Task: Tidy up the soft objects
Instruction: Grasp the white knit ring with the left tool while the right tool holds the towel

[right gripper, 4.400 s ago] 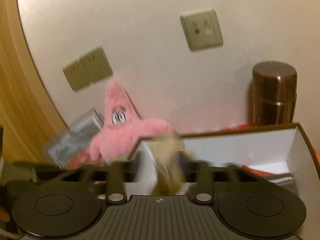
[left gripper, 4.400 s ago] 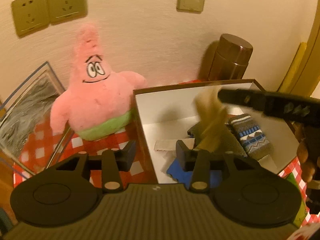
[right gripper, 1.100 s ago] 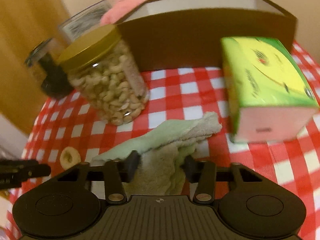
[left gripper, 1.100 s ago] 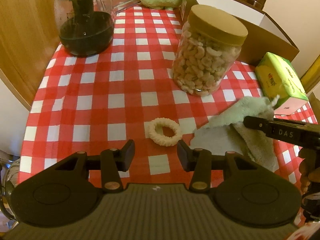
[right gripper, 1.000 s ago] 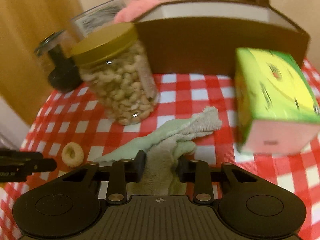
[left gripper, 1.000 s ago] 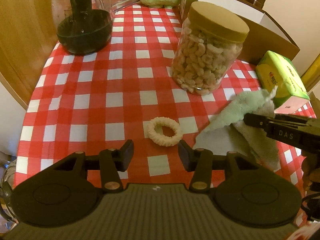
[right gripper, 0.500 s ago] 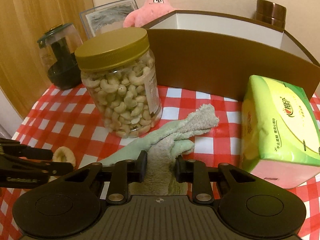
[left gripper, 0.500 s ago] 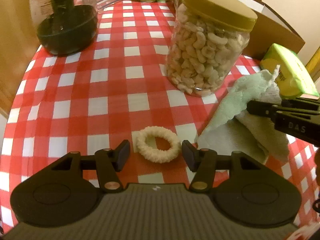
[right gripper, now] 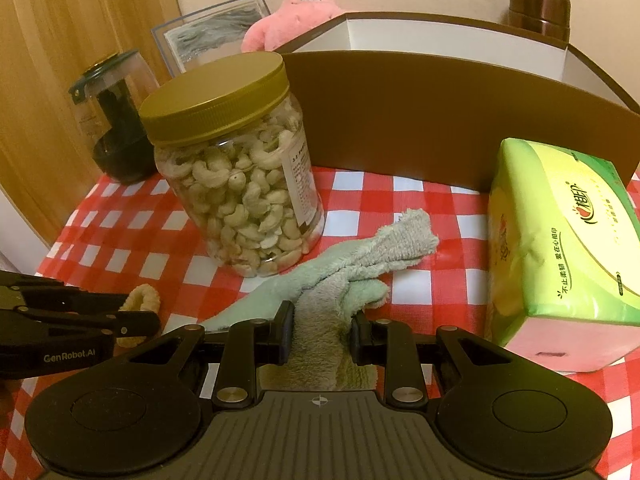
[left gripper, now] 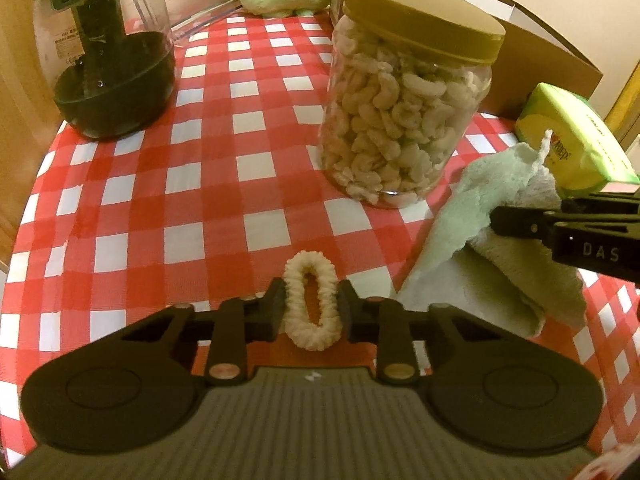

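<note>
I'm working over a small round table under a red-and-white checked cloth [left gripper: 256, 152], against a cream wall with wood panelling to one side. My left gripper [left gripper: 312, 312] is closing on the cream, ribbed fabric hair ring [left gripper: 312, 304], which lies on the cloth squeezed into a narrow upright oval between the pads, so I count it as gripped. My right gripper [right gripper: 322, 330] is clamped on a bunched fold of the pale green terry washcloth [right gripper: 360, 264], whose loose end trails toward the tall clear plastic jar of cashews with a gold screw lid [right gripper: 236, 184]. The open brown cardboard box with a white lining [right gripper: 440, 120], where I judge the soft things belong, stands behind the jar and the yellow-green plastic-wrapped tissue pack [right gripper: 560, 248]. The risks, as I read them: the hair ring is springy and held only across its sides, so it could pop out or roll from the pads when lifted; the washcloth is limp and fluffy, and its hanging end could drag against the jar or snag on the box wall on the way over. The jar looks hard, smooth and heavy, unlikely to tip, but the dark-bottomed glass pot with a green lid [left gripper: 108, 60] sits near the table edge on my left. The pink plush starfish [right gripper: 296, 16] leans at the back beside the box, untouched.
</note>
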Available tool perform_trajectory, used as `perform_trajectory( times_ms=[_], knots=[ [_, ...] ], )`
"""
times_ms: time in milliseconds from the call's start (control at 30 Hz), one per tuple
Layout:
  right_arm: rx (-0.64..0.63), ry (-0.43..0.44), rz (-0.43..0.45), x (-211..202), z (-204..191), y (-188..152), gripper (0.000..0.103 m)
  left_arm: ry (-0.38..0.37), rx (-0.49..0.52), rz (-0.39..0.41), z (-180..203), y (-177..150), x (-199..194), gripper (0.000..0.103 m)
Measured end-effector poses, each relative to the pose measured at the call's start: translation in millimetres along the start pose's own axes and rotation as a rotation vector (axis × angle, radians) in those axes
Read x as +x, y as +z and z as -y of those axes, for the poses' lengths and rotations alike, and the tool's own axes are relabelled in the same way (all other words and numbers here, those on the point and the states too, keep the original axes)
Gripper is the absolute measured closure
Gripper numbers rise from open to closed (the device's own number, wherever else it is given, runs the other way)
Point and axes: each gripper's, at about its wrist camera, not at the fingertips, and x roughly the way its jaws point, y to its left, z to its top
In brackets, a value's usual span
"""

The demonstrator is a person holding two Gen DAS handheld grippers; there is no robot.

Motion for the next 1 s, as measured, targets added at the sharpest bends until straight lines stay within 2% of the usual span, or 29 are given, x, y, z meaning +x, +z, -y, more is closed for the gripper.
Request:
perform_trajectory(
  times_ms=[233,600,1000],
  knots=[
    [0.004,0.002,0.0,-0.2,0.9,0.2,0.075,-0.001,0.001,-0.001,1.2,0.4,-2.2,0.086],
    [0.0,0.018,0.016,-9.5,-1.5,-2.3,0.075,0.003,-0.014,0.019,-1.1,-1.9,-19.4,0.087],
    [-0.018,0.053,0.071,-40.4,-6.6,-10.6,0.076,-0.005,0.007,0.06,7.4,-5.8,-47.0,0.087]
  ],
)
